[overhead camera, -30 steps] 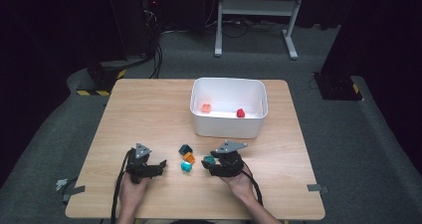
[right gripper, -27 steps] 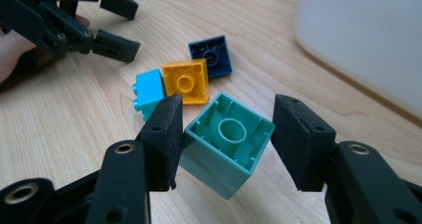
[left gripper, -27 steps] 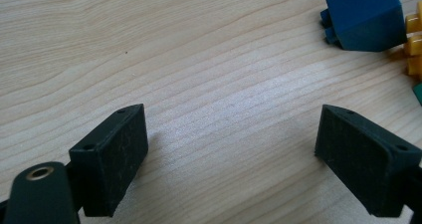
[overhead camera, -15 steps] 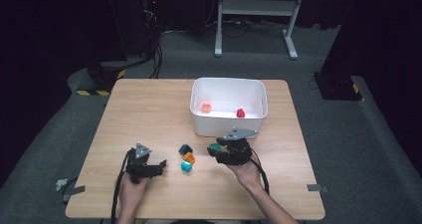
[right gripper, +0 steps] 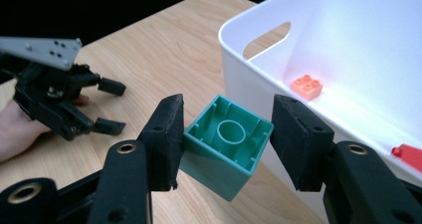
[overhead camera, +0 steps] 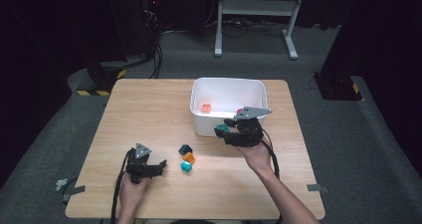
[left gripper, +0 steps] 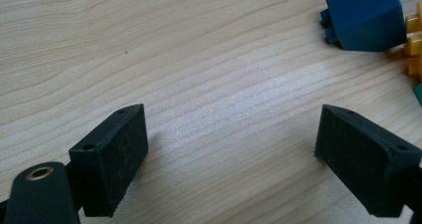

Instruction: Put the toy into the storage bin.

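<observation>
High view: a wooden desk carries a white plastic bin at its far middle. The right gripper, held in the person's right hand, sits at the bin's near wall, just in front of it. Its jaws are clamped on a green building block, which is lifted clear of the desk and lies just outside the bin, near the rim.

Right gripper view: the green building block is gripped on two opposite sides between the two black jaws, its hollow underside with a round central tube turned toward the camera and tilted. Beyond it stands the white plastic bin, with a cut-out handle slot in its end wall. Inside lie an orange block on the floor and a red block nearer the right edge. The left gripper appears farther off on the desk.

High view: the left gripper, in the person's left hand, rests low at the near left of the desk. Just to its right lie three loose blocks close together: a dark blue block, an orange-yellow block and a teal block.

Left gripper view: the jaws stand wide apart over bare wood, holding nothing. The dark blue block lies at upper right, touching the orange-yellow block beside it.
</observation>
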`<state>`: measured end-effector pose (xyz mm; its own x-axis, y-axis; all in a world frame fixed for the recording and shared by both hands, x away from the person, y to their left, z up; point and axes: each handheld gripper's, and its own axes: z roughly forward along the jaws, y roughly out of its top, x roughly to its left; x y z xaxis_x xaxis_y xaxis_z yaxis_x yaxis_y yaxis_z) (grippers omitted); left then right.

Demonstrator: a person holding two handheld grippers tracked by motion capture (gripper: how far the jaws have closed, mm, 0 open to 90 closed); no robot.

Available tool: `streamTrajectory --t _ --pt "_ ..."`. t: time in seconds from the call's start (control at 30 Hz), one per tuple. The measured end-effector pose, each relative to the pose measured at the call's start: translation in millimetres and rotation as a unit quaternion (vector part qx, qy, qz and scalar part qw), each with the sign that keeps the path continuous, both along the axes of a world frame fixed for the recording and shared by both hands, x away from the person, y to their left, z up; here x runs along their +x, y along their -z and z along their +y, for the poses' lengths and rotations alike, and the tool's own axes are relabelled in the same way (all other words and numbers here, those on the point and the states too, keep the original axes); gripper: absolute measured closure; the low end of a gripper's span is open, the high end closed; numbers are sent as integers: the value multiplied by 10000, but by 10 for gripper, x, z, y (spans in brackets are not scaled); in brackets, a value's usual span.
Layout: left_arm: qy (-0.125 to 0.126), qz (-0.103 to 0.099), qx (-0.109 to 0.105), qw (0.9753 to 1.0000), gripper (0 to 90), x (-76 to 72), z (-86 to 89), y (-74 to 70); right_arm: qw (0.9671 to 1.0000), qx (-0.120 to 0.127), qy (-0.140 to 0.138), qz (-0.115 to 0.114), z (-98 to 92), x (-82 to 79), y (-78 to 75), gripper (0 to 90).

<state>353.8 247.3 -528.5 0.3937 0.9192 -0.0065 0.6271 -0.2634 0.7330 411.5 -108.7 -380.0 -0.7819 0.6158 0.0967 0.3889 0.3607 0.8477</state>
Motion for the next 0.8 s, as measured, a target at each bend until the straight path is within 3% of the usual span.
streamTrajectory --t 0.33,0.47,0.8 --pt "1 1 2 10000 131 0 0 0 9997 195 140 82 -135 205 -269 484" --pt "-1 1 0 10000 131 0 0 0 9995 180 265 12 -177 273 -350 485" --pt "-2 1 -1 10000 131 0 0 0 9986 120 518 5 -235 473 -443 486"
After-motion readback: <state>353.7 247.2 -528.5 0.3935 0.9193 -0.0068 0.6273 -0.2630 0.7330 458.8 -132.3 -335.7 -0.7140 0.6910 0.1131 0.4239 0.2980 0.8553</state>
